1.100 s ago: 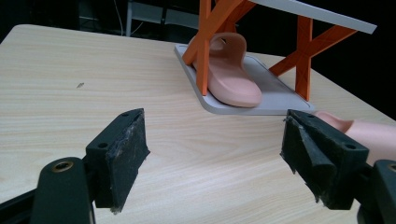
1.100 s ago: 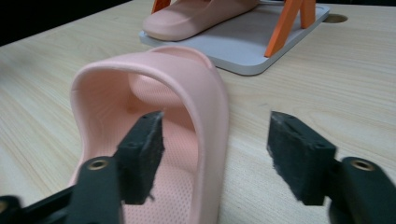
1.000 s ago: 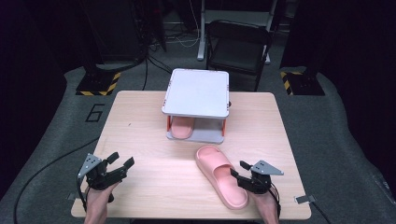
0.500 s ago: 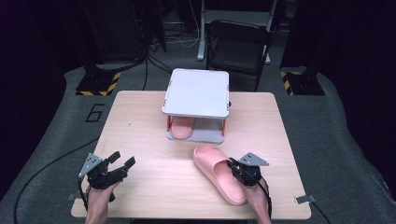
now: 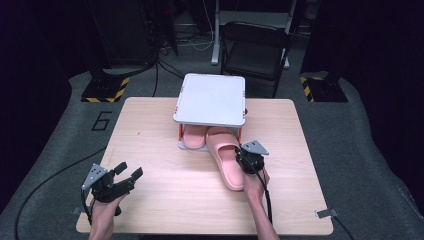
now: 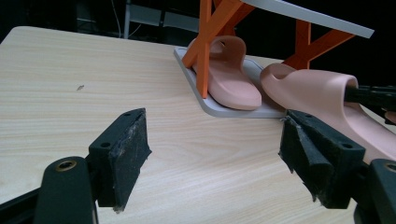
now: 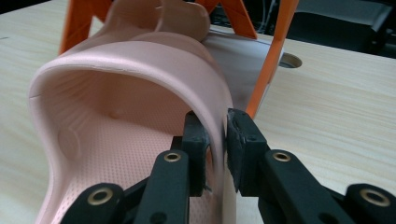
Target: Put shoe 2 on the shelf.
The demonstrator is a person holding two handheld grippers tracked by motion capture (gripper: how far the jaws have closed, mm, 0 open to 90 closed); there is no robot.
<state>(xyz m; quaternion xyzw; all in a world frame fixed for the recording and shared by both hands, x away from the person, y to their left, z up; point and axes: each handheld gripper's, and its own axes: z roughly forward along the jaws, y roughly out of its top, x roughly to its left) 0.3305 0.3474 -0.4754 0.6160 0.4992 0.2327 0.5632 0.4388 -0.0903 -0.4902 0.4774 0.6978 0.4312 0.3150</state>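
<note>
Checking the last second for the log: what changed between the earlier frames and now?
The right gripper closed on the strap of the loose pink slipper and pushed it away from the person across the table; its toe now sits under the white rack, beside the other slipper. The left gripper stayed open and in place; rack and shelved slipper did not move.

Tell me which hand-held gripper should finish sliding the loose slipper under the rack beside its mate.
Right. The right hand-held gripper is already shut on the loose slipper by its strap, toe at the rack. The left hand-held gripper sits open near the table's front edge, holding nothing.
</note>
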